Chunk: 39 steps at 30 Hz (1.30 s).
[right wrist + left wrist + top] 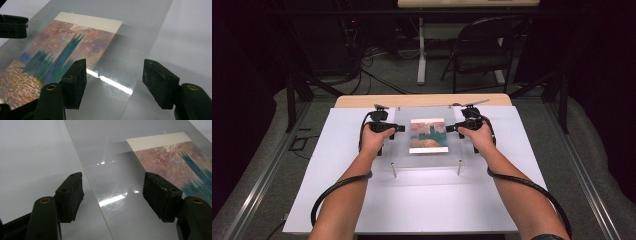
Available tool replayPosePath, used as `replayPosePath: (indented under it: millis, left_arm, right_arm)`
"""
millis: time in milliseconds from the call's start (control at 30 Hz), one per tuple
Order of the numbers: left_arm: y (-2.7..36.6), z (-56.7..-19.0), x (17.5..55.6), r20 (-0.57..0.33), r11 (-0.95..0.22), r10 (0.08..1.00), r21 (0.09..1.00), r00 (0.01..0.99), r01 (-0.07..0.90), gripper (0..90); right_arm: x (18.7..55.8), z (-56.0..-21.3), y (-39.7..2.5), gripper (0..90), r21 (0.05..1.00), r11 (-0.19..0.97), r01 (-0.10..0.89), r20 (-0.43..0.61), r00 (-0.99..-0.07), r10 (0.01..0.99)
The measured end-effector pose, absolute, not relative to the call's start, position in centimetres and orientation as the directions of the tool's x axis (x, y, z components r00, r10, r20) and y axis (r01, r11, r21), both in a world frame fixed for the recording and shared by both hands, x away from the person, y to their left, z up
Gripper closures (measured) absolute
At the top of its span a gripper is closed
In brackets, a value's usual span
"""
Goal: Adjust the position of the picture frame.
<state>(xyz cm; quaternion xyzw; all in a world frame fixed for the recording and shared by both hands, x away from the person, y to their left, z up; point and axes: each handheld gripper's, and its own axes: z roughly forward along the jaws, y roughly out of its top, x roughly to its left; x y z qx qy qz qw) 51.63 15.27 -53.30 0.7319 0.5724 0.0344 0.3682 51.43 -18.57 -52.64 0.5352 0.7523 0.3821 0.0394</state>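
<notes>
We hold the left hand-held gripper [401, 128] and the right hand-held gripper [450, 128] spread at either side edge of the clear sheet [427, 159], which lies flat on the desk [427, 210] over the painted print [428, 135], long axis running away from us. Both sit equally near. The gripper views show each edge passing between open jaws, ungripped.

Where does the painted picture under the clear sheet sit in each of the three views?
High view: the picture lies at the table's middle, between the two tools.
Left gripper view: upper right, beyond the right jaw.
Right gripper view: left half, partly behind the left jaw.
Shared landmark: its plain cream strip along one edge.
</notes>
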Motion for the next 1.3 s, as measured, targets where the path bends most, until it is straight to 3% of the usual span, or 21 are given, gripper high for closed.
replayPosePath:
  millis: [733, 900, 1300]
  left_arm:
    - [14.7, -54.0, 52.9, -0.438, -0.031, 0.844, 0.536, 0.309, 0.844, 24.5]
    - [14.7, -54.0, 52.8, -0.444, -0.029, 0.841, 0.535, 0.310, 0.844, 24.6]
    - [15.0, -54.2, 52.6, -0.487, -0.001, 0.820, 0.523, 0.300, 0.852, 26.6]
  right_arm:
    - [53.2, -53.6, -19.0, 32.5, 0.579, 0.094, 0.810, 0.416, -0.393, 0.820]
    - [53.4, -54.0, -19.0, 32.8, 0.567, 0.059, 0.821, 0.465, -0.379, 0.800]
    - [53.3, -54.0, -18.9, 32.6, 0.570, 0.059, 0.820, 0.460, -0.378, 0.804]
